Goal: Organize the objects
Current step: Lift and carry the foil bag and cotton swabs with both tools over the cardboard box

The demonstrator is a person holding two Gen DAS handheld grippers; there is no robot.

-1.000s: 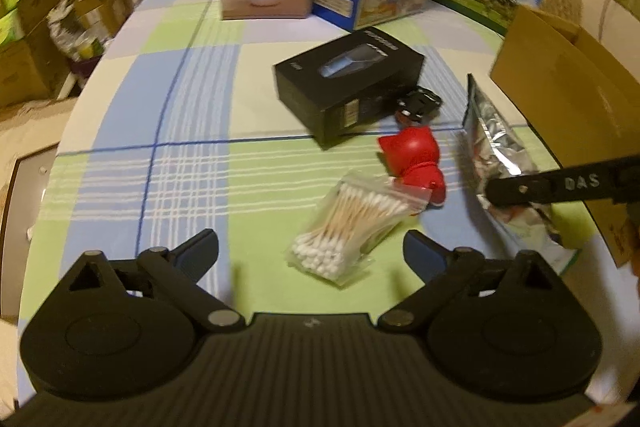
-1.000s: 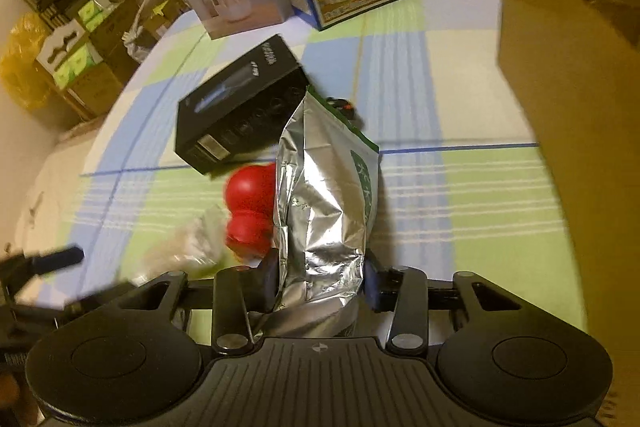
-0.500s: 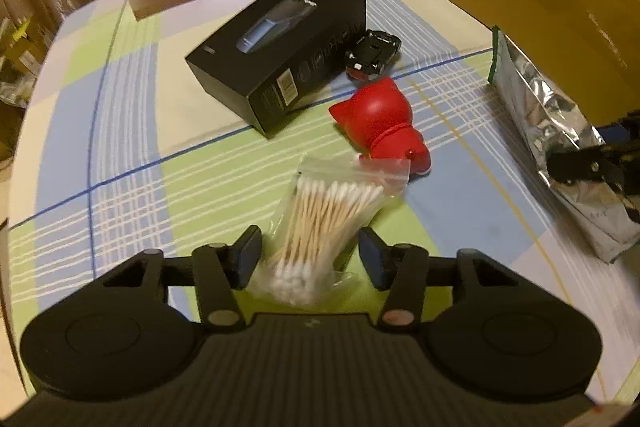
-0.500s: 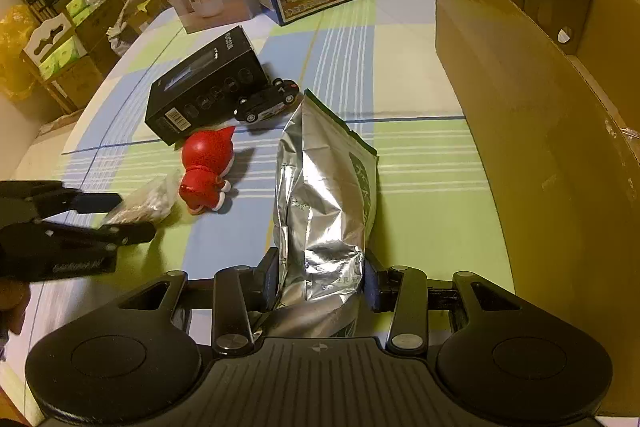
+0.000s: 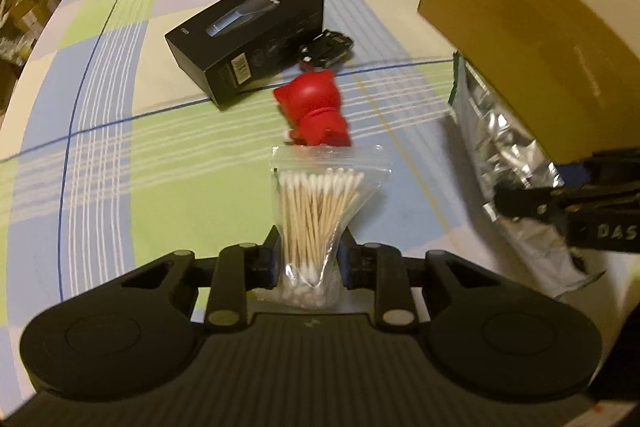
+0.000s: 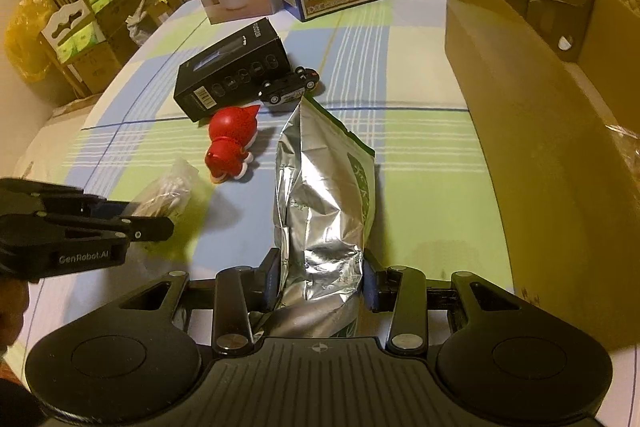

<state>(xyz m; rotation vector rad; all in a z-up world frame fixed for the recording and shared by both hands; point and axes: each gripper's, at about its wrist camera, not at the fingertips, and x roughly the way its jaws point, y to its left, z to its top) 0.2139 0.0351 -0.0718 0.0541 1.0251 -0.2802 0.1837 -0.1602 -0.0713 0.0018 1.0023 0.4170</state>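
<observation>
left gripper [image 5: 308, 261] is clamped on the low end of the cotton swab bag [image 5: 320, 223], right gripper [image 6: 320, 279] pinches the foil pouch [image 6: 324, 211] beside the cardboard box [image 6: 540, 155]; risk: slick film slipping out, or the pouch snagging the box wall.

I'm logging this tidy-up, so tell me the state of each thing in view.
Left hand-held gripper: shut on cotton swab bag.
Right hand-held gripper: shut on foil pouch.
Cardboard box: open.
Red toy: lying on its side.
Black box: closed, lying flat.
Toy car: beside black box.
</observation>
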